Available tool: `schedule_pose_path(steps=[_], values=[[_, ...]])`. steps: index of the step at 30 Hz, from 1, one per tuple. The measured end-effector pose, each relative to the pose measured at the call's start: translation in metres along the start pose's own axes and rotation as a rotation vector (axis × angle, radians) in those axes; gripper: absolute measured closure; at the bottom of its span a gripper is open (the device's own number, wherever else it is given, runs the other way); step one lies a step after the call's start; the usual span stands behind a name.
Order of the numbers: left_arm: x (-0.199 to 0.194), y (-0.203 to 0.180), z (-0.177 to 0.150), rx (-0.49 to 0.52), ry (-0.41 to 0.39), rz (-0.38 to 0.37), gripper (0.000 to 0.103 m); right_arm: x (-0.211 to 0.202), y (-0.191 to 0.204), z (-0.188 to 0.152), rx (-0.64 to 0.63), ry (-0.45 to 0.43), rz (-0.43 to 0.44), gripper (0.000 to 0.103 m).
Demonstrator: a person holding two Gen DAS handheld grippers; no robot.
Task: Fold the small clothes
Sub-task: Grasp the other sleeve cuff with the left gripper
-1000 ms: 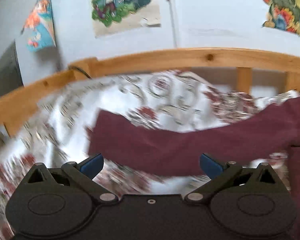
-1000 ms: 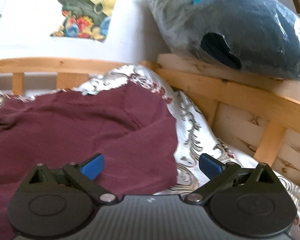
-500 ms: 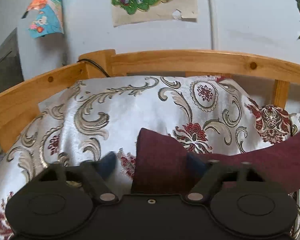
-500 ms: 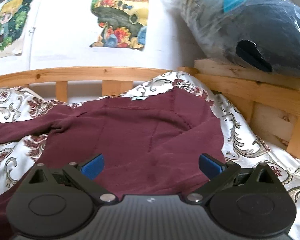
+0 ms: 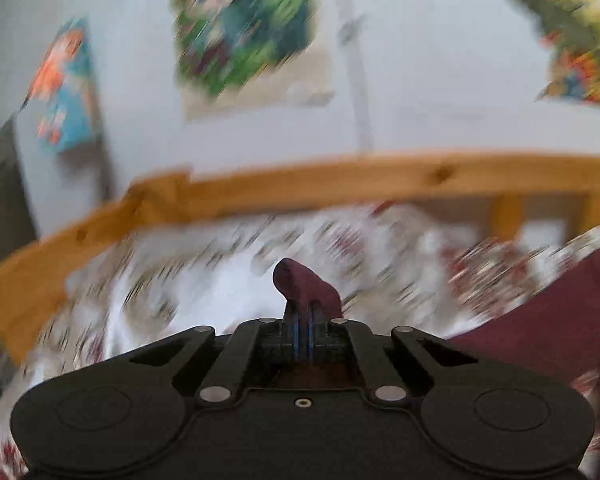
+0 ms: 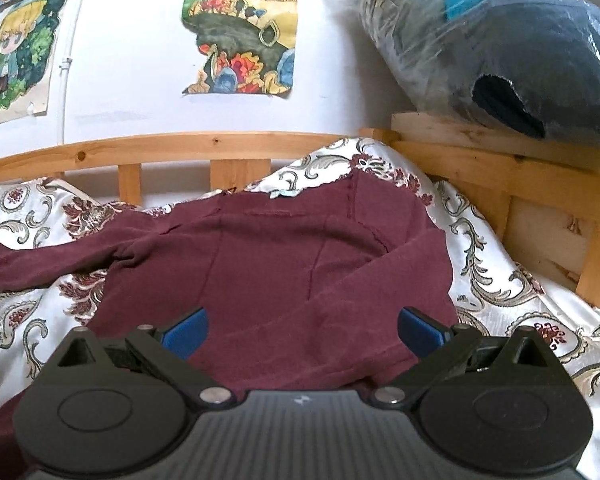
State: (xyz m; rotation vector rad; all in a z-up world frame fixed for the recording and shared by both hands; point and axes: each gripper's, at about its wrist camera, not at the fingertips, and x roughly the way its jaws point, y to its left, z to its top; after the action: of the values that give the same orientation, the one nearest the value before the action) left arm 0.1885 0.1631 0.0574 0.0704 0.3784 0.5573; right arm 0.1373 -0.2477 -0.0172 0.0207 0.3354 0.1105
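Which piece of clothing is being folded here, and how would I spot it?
Look at the wooden-railed bed covered by a shiny white bedspread with grey scrolls and red flowers. Spread across it lies the maroon long-sleeved top, the only plain dark cloth there; the left gripper pinches its sleeve end.

A home bedroom, probably a child's: a pine bed frame [image 6: 220, 146] with slatted rails, a floral damask bedspread [image 6: 496, 248], 3 cartoon posters [image 6: 242, 28] stuck to the white wall, and a plastic-wrapped plush toy [image 6: 500, 40].
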Motion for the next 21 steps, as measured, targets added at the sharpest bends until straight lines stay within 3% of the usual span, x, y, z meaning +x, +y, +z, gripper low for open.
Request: schedule_pose_path(steps=[5,11,16,21], values=[[-0.060,-0.057,0.040,0.061,-0.158,-0.222,0.100,-0.002,-0.004,0.004,0.010,0.011,-0.004,0.000],[-0.122,-0.128,0.043,0.204,-0.291,-0.434,0.100,-0.002,-0.026,0.009,0.088,0.040,0.026,0.000],[-0.159,-0.168,0.024,0.226,-0.296,-0.621,0.100,0.003,-0.060,0.015,0.170,0.045,-0.026,0.000],[-0.174,-0.212,-0.018,0.271,-0.207,-0.774,0.099,0.006,-0.093,0.017,0.216,0.036,-0.107,0.000]])
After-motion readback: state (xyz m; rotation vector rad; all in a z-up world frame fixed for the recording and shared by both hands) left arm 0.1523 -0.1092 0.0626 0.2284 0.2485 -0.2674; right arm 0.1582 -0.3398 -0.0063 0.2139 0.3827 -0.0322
